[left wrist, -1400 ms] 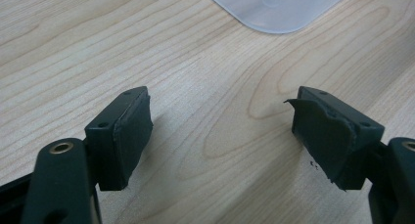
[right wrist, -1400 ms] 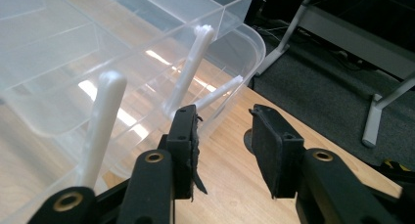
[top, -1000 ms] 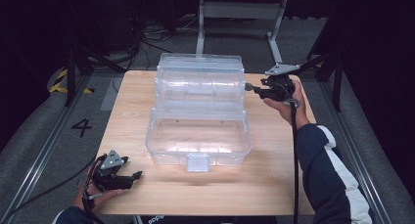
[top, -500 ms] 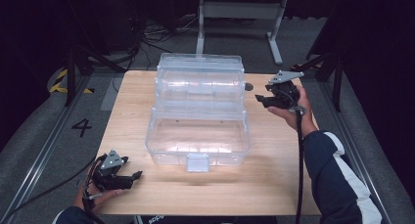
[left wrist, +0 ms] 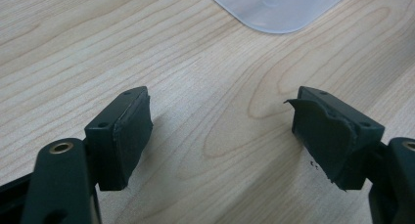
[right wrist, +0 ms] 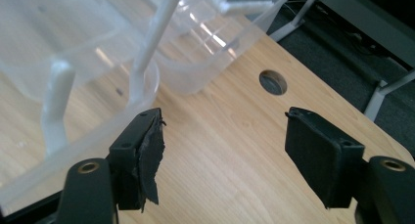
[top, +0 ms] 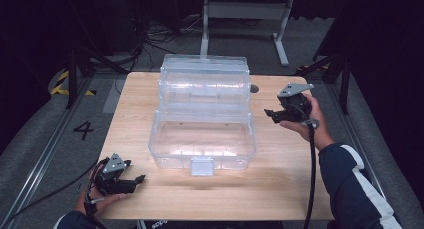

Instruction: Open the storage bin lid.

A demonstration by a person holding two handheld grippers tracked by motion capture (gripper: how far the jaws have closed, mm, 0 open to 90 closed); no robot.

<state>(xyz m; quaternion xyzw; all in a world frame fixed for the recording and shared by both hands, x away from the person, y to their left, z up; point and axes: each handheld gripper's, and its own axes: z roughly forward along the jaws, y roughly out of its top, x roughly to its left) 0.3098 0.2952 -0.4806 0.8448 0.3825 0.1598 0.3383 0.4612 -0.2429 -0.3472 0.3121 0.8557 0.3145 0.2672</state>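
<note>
Table [top: 280, 179]: clear box [top: 202, 114] between grippers.

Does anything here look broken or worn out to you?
Yes: the rubber pads. In the left gripper view, the right-hand pad has a ragged, peeling edge. In the right gripper view, the left-hand pad is torn and hangs in a flap. The clear plastic box looks intact.

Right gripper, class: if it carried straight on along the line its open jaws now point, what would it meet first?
Most likely the clear plastic box. The right gripper points left toward the box's right side, jaws open and holding nothing. Bare wooden table lies between the jaws and the box; whether it would strike wall or rim is hard to judge.
</note>
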